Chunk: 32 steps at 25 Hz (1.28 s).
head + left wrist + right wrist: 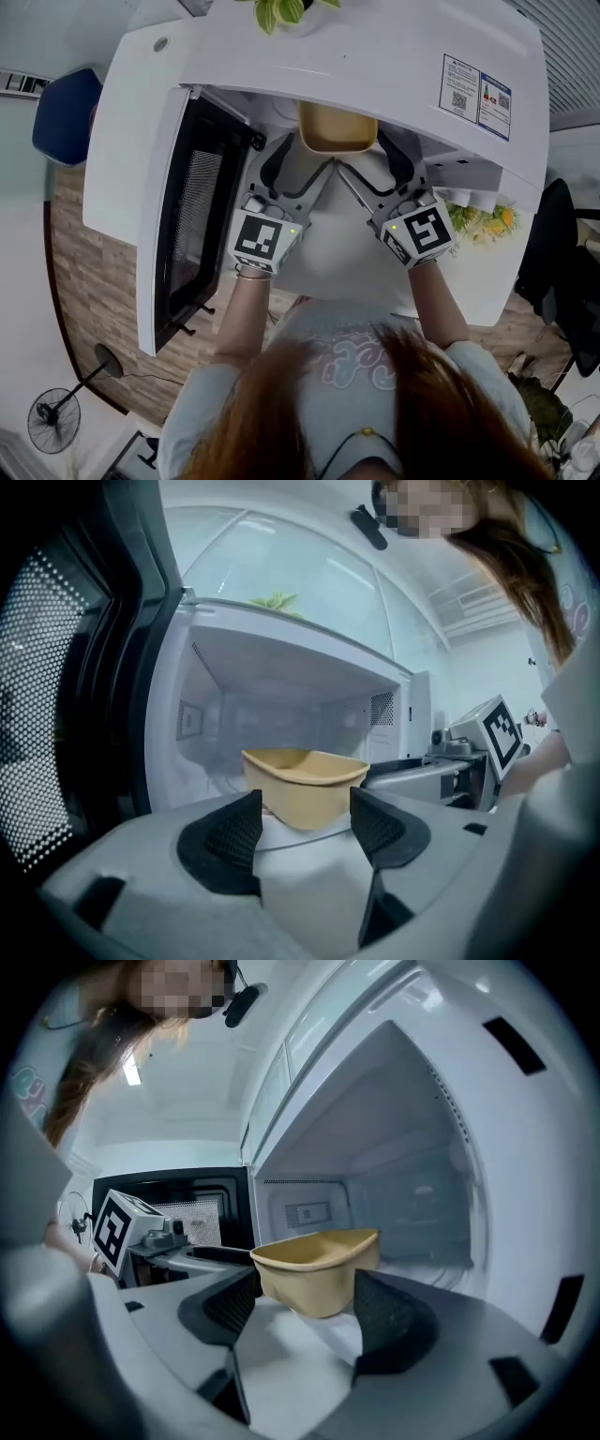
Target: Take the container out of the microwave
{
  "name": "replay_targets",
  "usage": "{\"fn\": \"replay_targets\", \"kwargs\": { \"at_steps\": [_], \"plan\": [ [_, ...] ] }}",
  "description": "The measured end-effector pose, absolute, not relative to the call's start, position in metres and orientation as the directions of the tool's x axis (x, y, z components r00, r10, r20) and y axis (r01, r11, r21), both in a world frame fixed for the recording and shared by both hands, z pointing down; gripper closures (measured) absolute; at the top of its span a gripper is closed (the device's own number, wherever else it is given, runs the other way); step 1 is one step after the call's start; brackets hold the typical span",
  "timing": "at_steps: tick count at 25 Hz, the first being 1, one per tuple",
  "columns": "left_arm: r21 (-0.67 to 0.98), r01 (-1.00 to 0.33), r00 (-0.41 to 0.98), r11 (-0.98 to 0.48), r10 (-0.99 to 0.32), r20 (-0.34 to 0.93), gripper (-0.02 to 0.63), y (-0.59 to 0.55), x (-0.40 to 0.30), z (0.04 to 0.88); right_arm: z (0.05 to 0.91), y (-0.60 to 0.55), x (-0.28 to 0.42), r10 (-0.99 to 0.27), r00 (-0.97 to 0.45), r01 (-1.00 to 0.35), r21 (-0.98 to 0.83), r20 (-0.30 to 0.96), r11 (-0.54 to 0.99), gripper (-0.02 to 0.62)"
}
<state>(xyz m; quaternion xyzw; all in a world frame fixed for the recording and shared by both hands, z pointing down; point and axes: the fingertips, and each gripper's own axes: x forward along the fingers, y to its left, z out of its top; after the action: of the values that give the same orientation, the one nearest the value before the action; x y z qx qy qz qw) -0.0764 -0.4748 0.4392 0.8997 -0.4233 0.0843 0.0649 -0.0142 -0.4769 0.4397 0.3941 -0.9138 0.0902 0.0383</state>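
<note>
A tan open container (337,129) sits at the mouth of the white microwave (375,56), whose door (187,225) hangs open to the left. My left gripper (301,157) and right gripper (373,161) angle in from either side, and their inner fingers nearly meet below the container's near edge. In the left gripper view the container (305,785) fills the gap at the open jaws of the left gripper (305,801). It looks the same (319,1269) at the right gripper (307,1281), also open. Whether the pads touch it is unclear.
The white cavity (281,705) lies behind the container, with a round plate (281,832) under it. The dark mesh door (56,696) stands close on the left. On the microwave's top are a plant (281,11) and a label (473,94). Yellow flowers (483,220) sit at the right.
</note>
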Motion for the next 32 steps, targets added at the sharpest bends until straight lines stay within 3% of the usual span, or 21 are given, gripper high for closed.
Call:
{"fn": "replay_targets", "kwargs": {
  "at_steps": [9, 13, 32],
  "plan": [
    [0.031, -0.766, 0.635, -0.642, -0.747, 0.198, 0.341, -0.4782, -0.074, 0.4408, 0.4413, -0.478, -0.017, -0.719, -0.68, -0.733, -0.122, 0.145, 0.669, 0.31],
    [0.033, -0.762, 0.64, -0.647, -0.744, 0.193, 0.342, -0.4778, -0.0707, 0.4398, 0.4423, -0.4784, -0.0175, -0.72, -0.678, -0.735, -0.117, 0.149, 0.668, 0.359],
    [0.058, -0.793, 0.606, -0.606, -0.777, 0.173, 0.364, -0.4799, -0.079, 0.4372, 0.4408, -0.4802, -0.0221, -0.737, -0.661, -0.75, -0.108, 0.14, 0.652, 0.374]
  ]
}}
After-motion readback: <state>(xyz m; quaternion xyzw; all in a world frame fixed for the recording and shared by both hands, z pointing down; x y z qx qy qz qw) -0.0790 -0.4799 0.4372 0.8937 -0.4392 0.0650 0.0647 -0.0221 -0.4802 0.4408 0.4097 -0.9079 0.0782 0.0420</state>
